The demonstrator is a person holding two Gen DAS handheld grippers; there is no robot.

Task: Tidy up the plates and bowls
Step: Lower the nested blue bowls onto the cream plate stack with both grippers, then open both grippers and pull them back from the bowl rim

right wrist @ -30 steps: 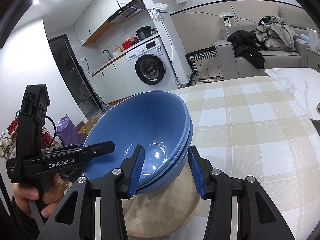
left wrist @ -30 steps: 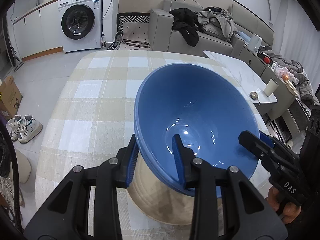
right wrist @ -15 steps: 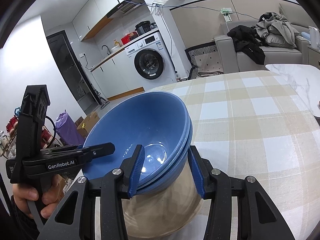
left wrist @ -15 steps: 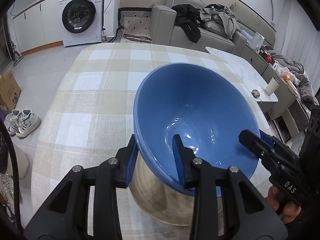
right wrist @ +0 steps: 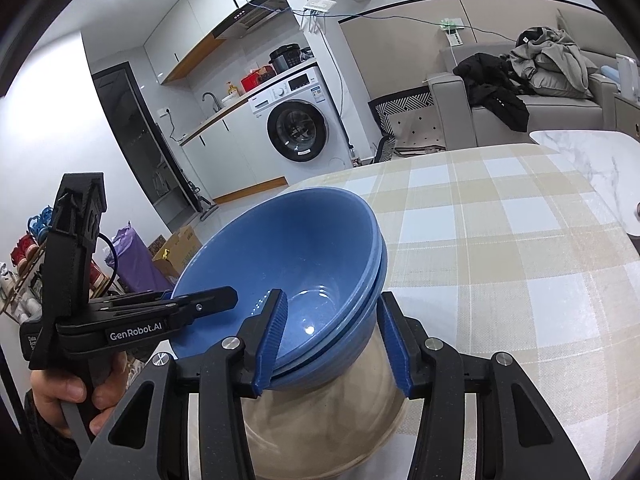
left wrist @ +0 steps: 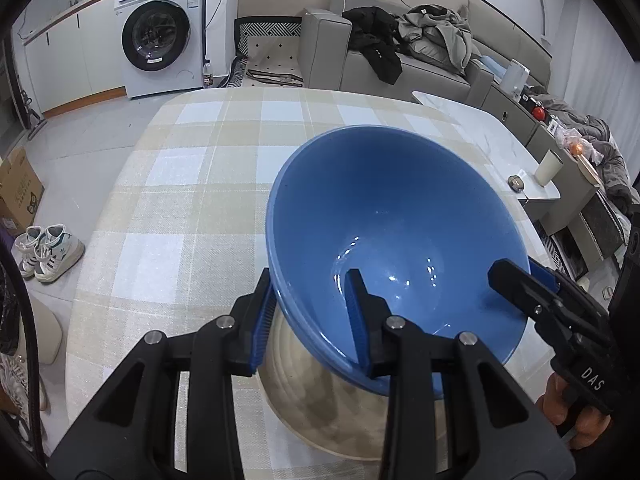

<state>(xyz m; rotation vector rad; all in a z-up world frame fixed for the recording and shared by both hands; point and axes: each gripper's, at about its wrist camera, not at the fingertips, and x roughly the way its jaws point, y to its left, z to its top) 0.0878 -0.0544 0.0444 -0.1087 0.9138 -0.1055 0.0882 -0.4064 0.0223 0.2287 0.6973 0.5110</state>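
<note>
A stack of blue bowls [left wrist: 392, 216], two or three nested together with their rims showing as close parallel edges in the right wrist view, sits tilted above a beige plate [left wrist: 320, 412] on the table with the beige-and-white checked tablecloth [left wrist: 180, 184]. The left gripper [left wrist: 310, 316] is clamped on the near rim of the stack, one blue pad pressed against the outer wall and the other inside against the glossy inner surface. The right gripper [right wrist: 332, 336] straddles the opposite rim, one pad inside the top bowl and one outside; its jaws are opening, the outer pad standing a little clear of the bowl wall while the inner pad lies along the inside surface, so the stack is between them without being pinched. Each gripper shows in the other's view: the right gripper [left wrist: 536, 292] reaches in from the right edge with a hand [left wrist: 568, 416] below it, and the left gripper [right wrist: 168, 308] reaches in from the left, held by a hand [right wrist: 76, 396]. Beyond the table are a white washing machine [left wrist: 160, 36], a grey sofa [left wrist: 400, 56] heaped with clothes, a marble side table [left wrist: 480, 136] carrying a paper cup [left wrist: 549, 167], and a pair of sneakers [left wrist: 46, 252] on the floor
</note>
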